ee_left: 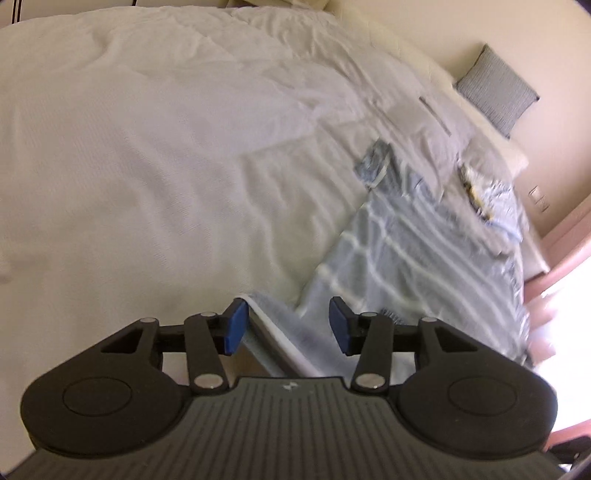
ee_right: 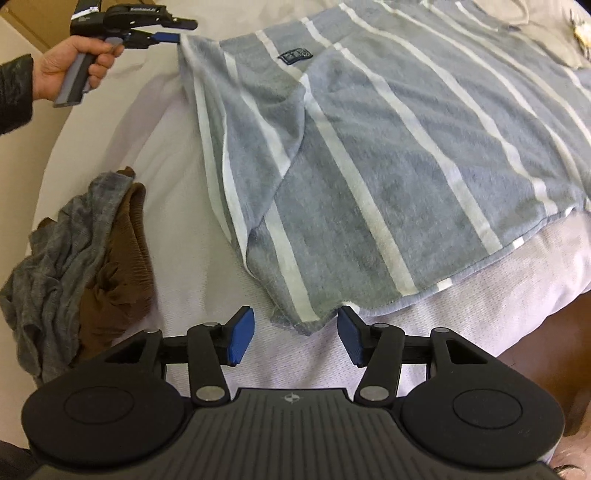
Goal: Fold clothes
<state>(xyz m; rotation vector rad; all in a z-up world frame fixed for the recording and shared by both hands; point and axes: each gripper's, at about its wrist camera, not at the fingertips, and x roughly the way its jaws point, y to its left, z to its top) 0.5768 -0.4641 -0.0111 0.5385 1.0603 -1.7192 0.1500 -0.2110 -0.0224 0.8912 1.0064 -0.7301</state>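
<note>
Early going here: the grey-blue striped garment (ee_right: 388, 140) lies spread across the white bed (ee_left: 129, 166), mostly flat, and only one fold looks begun, a long side panel turned in along its left edge. The bulk of the folding is judged to be ahead.

The left claw (ee_right: 177, 31) sits at the far corner of that panel; from the right wrist view its blue pads appear closed on the cloth, yet its own camera shows the jaws apart with fabric between them, so its grip cannot be told. The right claw (ee_right: 295, 336) hovers wide open just at the near hem corner, holding nothing.

The garment itself looks soft and fleecy, with white stripes running its length, a small dark label (ee_right: 295, 56) near the top, and a slightly ragged near hem. To the left on the bed waits a crumpled grey and brown heap (ee_right: 74, 258), unfolded. Beyond the striped piece, pale folded items (ee_left: 487, 206) rest near a grey cushion (ee_left: 496, 90).
</note>
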